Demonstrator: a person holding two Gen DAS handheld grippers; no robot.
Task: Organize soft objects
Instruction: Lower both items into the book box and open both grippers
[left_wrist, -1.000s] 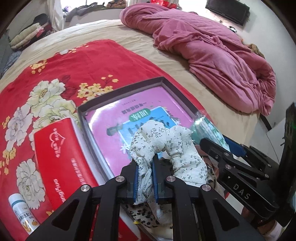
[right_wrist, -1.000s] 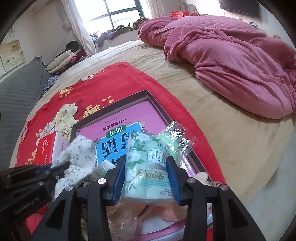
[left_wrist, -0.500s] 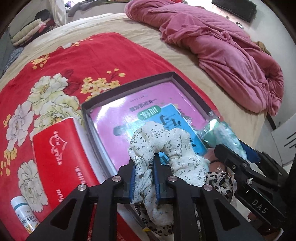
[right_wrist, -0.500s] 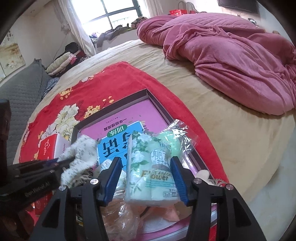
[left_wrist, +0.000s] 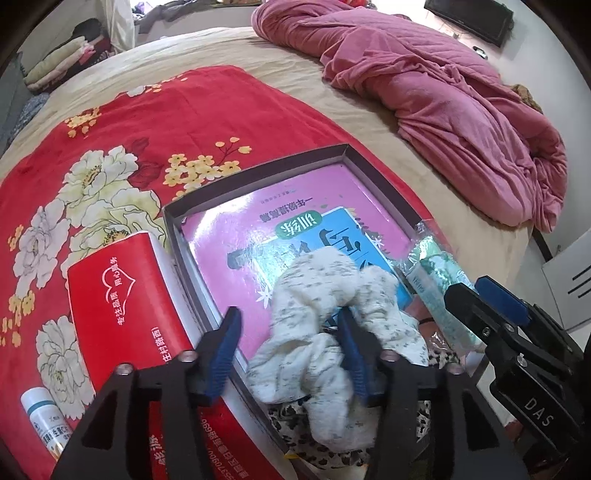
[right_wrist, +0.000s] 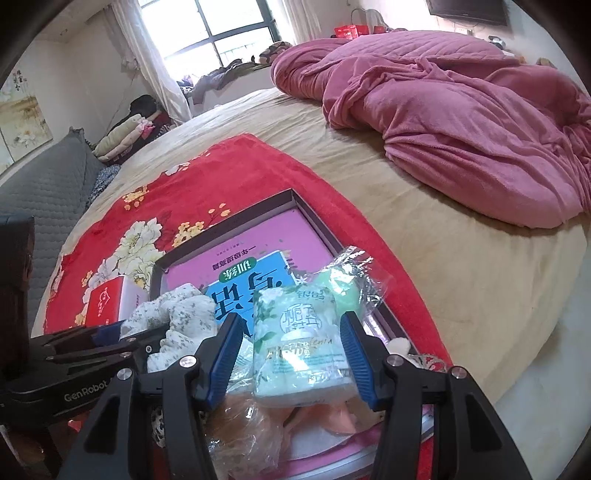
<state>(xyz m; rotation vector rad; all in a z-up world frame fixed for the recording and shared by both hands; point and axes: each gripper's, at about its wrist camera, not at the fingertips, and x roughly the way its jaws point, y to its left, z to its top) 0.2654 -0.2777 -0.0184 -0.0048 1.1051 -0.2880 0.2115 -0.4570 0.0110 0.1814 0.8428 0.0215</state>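
The left gripper (left_wrist: 290, 350) is opening over the near end of the tray (left_wrist: 255, 170) — the floral scrunchie (left_wrist: 332, 321) lies between its jaws, draped on the right finger while the left finger stands clear of it, so the scrunchie is judged released into the tray rather than held. Just to its right, the right gripper (right_wrist: 290, 360) is spread around the tissue pack (right_wrist: 301, 343); a gap shows on both sides of the pack, so it too looks let go, resting on the clutter at the tray's near end. A book (left_wrist: 295, 236) fills the tray floor ahead of both grippers.

Two soft things are thus judged placed. Still outside the tray, to the left of the left gripper, are the red pack (left_wrist: 122, 302) and a small bottle (left_wrist: 44, 424) on the red blanket (left_wrist: 110, 122) — the red pack, if soft, is probably left to be put away.
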